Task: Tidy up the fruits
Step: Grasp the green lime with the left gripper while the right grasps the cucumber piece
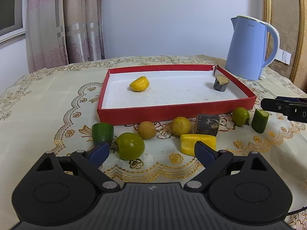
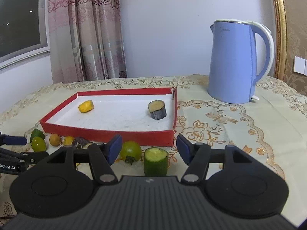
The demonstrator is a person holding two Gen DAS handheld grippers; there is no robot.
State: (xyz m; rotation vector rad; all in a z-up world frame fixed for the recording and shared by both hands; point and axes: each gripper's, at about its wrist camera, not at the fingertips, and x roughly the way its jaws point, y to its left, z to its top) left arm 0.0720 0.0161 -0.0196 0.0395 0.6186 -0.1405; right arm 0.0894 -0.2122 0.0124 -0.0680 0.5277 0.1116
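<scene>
My left gripper (image 1: 151, 152) gapes over a green tomato (image 1: 130, 146), my right gripper (image 2: 149, 149) gapes around a cucumber stub (image 2: 155, 162), and beyond, the red tray (image 1: 172, 112) holds a yellow piece (image 1: 139, 84) and dark chunk (image 1: 221, 83).

Both wrist views face the red tray (image 1: 172, 113) (close, low).

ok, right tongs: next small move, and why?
Probably ease the right tongs forward and down around the upright cucumber piece, then close. They stand open and empty with that piece centred just ahead, still outside the red tray, which holds only two pieces.
</scene>
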